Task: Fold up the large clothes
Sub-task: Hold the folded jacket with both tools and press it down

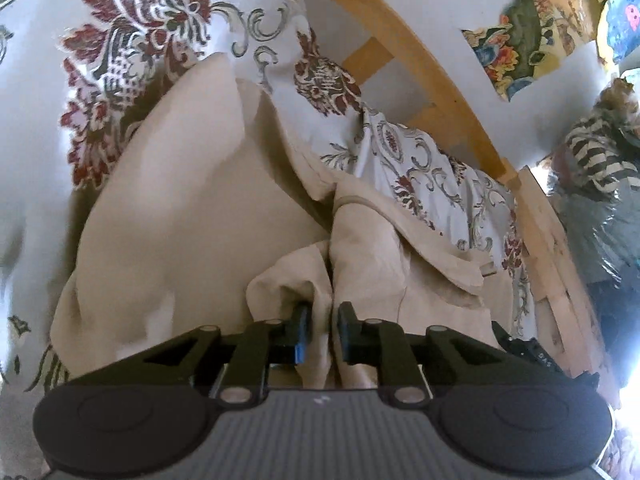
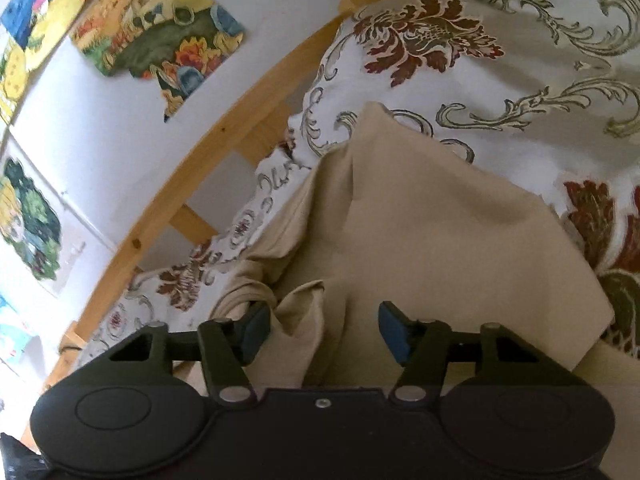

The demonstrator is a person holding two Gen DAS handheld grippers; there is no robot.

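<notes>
A large beige garment [image 1: 192, 208] lies crumpled on a bed with a floral bedspread [image 1: 132, 40]. My left gripper [image 1: 323, 330] is shut on a bunched fold of the beige cloth, which rises between its fingers. In the right wrist view the same beige garment [image 2: 432, 232] spreads over the bedspread [image 2: 520, 72]. My right gripper [image 2: 324, 332] is open, its jaws wide apart with a ridge of beige cloth lying between them, not pinched.
A wooden bed rail [image 1: 432, 80] runs along the far side, also in the right wrist view [image 2: 208, 152]. A white wall with colourful pictures [image 2: 160, 28] stands behind it. A striped item and dark bags [image 1: 596, 168] sit at the right.
</notes>
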